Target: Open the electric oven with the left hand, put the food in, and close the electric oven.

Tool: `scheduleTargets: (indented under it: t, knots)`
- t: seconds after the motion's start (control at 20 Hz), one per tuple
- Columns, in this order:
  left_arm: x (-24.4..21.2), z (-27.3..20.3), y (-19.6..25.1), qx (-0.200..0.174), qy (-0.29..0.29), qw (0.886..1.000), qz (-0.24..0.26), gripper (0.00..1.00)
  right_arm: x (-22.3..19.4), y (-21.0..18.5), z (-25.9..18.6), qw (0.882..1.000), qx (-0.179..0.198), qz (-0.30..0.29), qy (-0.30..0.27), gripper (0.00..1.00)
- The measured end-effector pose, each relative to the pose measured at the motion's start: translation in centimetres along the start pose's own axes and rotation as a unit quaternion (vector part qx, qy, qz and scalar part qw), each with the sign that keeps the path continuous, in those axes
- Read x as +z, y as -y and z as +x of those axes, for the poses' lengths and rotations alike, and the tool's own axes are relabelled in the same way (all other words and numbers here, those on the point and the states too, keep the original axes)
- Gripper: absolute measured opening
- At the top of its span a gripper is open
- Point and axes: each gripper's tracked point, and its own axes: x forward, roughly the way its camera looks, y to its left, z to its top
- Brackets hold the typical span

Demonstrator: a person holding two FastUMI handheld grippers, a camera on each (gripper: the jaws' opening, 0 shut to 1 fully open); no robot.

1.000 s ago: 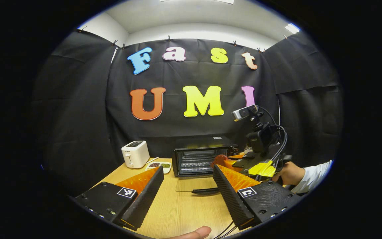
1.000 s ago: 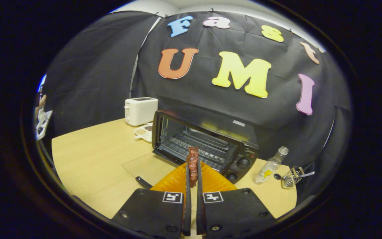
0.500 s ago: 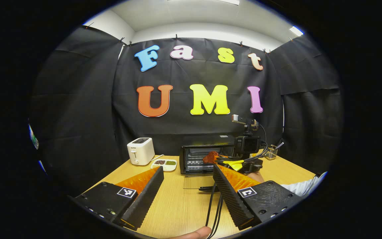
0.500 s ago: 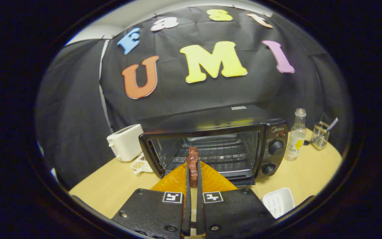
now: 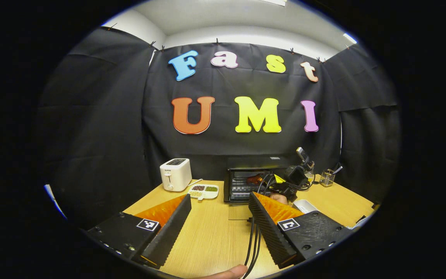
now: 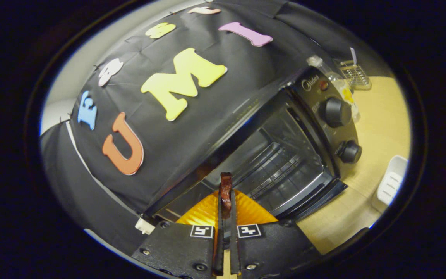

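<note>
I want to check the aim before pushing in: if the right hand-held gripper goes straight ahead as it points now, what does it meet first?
Probably the wire rack inside the open oven. The right hand-held gripper, shut on the meat, points into the cavity; depth is unclear.

- One electric oven (image 6: 285,162), with two knobs (image 6: 335,112) on its front panel.
- One piece of food (image 6: 225,190).
- One toaster (image 5: 175,174).
- One divided dish (image 5: 203,191) with three compartments.
- One bottle (image 6: 337,83).
- One wire basket (image 6: 355,73).
- One white tray (image 6: 391,186).
- Two grippers: left gripper (image 5: 219,221), right gripper (image 6: 225,217).
</note>
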Motion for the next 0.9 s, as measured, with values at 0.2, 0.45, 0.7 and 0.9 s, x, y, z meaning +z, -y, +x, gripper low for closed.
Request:
scheduleTargets:
  t: [0.2, 0.45, 0.7, 0.9]
  knots:
    - [-0.6, 0.7, -0.8, 0.003, -0.009, 1.000, 0.002, 0.95, -0.8, 1.6, 1.3, 1.000, -0.020, -0.004, -0.002, 0.10]
    - [-1.3, 0.8, -1.0, 0.003, -0.015, 1.000, -0.004, 0.95, -0.7, 2.4, 2.1, 0.999, -0.033, -0.038, -0.002, 0.14]
    - [-1.5, 0.0, -0.6, -0.003, -0.013, 1.000, -0.005, 0.95, -0.4, 3.3, 0.7, 0.996, -0.060, -0.070, -0.001, 0.40]
    - [-1.5, -0.8, -0.4, -0.004, -0.008, 1.000, -0.007, 0.95, -0.7, 2.8, -2.2, 0.993, -0.051, -0.110, -0.008, 0.79]
